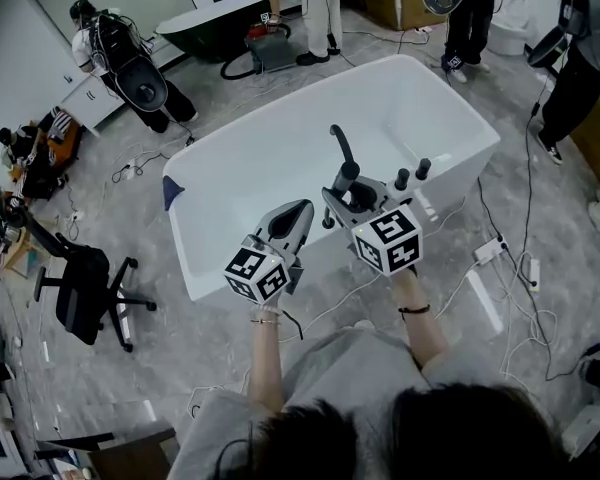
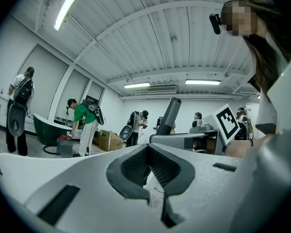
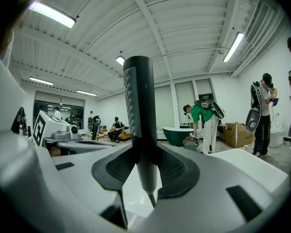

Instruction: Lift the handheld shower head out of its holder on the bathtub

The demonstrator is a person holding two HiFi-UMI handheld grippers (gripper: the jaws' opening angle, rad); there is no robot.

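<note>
The black handheld shower head (image 1: 340, 144) stands upright over the near rim of the white bathtub (image 1: 280, 138). My right gripper (image 1: 346, 192) is shut on its handle. In the right gripper view the shower head (image 3: 138, 110) rises between the dark pads (image 3: 177, 171), and its lower end tapers below them; the holder is hidden. My left gripper (image 1: 298, 212) hovers just left of it at the tub's rim, jaws shut with nothing in them. From the left gripper (image 2: 148, 165) view the shower head (image 2: 171, 114) shows to the right.
Two black tap knobs (image 1: 412, 174) stand on the rim right of my right gripper. A black office chair (image 1: 85, 288) is at the left. Cables and a power strip (image 1: 490, 250) lie on the floor at right. Several people stand beyond the tub near a dark green tub (image 1: 215, 30).
</note>
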